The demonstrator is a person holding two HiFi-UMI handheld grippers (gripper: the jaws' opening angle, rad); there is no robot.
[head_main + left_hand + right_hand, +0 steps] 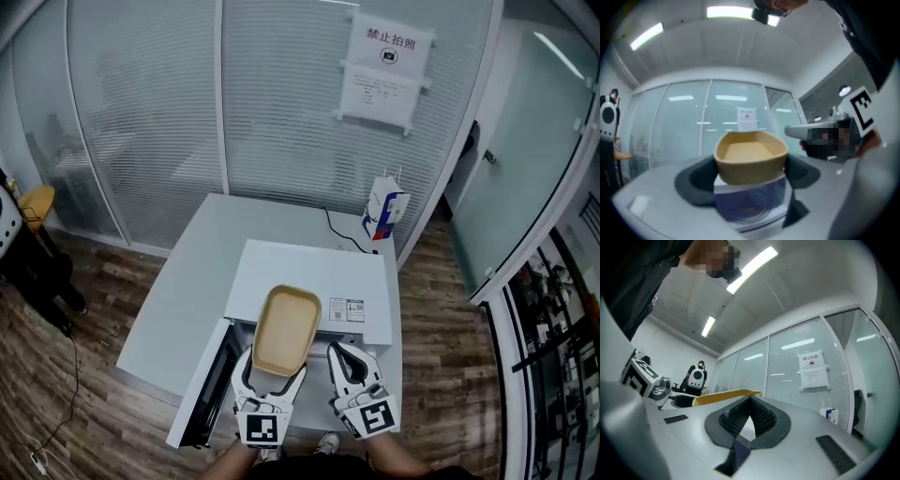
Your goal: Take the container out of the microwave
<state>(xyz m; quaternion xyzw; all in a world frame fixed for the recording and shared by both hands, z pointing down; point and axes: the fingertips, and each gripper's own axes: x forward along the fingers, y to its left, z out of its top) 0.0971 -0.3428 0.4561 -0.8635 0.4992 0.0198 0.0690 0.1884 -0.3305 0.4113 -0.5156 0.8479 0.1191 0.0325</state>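
A tan, shallow, empty container (284, 330) hangs in front of the white microwave (309, 272), over its open front. My left gripper (272, 373) is shut on the near end of the container (750, 161), one dark jaw on each side of it. Just to the right, my right gripper (349, 361) is shut with nothing in it; its ribbed pads (761, 416) meet at the tips. The container's rim (724, 397) shows as a yellow edge to the left in the right gripper view. The microwave's inside is hidden behind the container.
The microwave door (202, 394) hangs open at the lower left. The microwave stands on a white table (187, 281). A blue and white paper bag (384, 211) stands at the table's far right corner. A glass wall with a notice (386, 70) is behind.
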